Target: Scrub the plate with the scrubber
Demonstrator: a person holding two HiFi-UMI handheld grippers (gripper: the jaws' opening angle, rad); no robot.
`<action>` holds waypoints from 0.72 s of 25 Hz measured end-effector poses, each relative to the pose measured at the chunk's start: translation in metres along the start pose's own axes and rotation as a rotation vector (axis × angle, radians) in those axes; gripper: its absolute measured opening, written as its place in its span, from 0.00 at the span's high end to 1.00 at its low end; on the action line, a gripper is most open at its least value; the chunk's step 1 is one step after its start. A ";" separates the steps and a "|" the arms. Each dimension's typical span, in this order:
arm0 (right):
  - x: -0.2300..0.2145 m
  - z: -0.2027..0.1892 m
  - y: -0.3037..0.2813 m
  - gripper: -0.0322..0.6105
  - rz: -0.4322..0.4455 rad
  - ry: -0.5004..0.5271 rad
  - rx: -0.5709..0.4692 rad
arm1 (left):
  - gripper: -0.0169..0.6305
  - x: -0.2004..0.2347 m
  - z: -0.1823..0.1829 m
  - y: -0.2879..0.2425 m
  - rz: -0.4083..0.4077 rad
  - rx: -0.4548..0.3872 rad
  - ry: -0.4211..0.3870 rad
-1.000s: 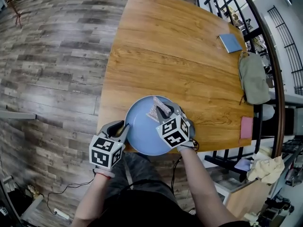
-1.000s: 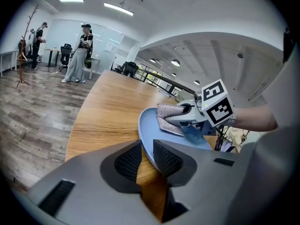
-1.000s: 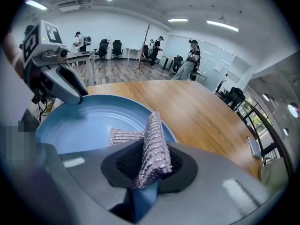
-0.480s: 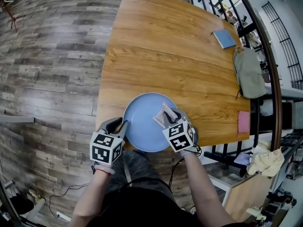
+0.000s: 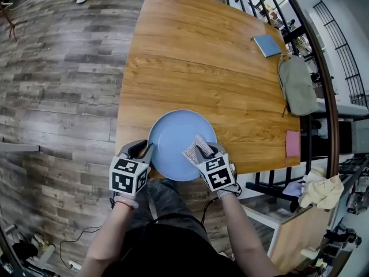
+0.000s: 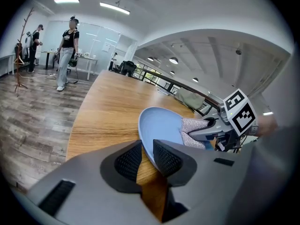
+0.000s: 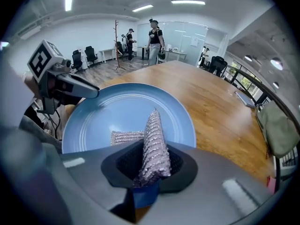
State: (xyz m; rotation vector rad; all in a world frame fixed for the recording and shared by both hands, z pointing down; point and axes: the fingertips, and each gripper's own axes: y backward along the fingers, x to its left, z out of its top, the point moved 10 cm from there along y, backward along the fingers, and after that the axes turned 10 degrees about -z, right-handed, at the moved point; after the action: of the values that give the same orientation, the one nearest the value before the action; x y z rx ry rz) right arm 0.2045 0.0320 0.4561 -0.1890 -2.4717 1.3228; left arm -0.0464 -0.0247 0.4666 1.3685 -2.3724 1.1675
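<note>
1. Head view: low in the frame, the plate [image 5: 173, 137] lies at the near edge of the table [image 5: 196, 56]. The left gripper [image 5: 145, 150] pinches its left rim; the right gripper [image 5: 206, 150] presses the scrubber [image 5: 192, 149] on its right part. A notebook [image 5: 267, 45], bag [image 5: 297, 85] and pink pad [image 5: 292, 143] lie at the right, well apart, blocking nothing.
2. Left gripper view: the jaws are nearly together, clamped across the plate's rim at lower centre.
3. Right gripper view: the jaws grip the folded silvery scrubber, its free end on the plate. Scrubbing looks under way; the next stroke likely needs a sweep toward the left side.

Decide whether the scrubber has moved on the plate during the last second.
Yes. The scrubber has slid back across the plate, from its far half toward its near right rim.
</note>
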 end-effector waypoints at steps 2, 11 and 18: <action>0.006 -0.001 0.001 0.85 0.018 0.004 0.009 | 0.86 0.001 0.000 0.000 -0.002 0.003 -0.002; 0.049 0.012 0.009 0.85 0.110 0.075 0.012 | 0.86 0.002 0.003 0.000 -0.016 0.009 -0.004; 0.074 0.027 0.001 0.85 0.194 0.120 -0.030 | 0.86 0.002 0.001 -0.001 -0.021 0.007 -0.001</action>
State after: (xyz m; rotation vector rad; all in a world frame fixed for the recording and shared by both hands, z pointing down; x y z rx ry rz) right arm 0.1253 0.0310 0.4583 -0.5114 -2.4225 1.3070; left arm -0.0465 -0.0274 0.4676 1.3929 -2.3508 1.1711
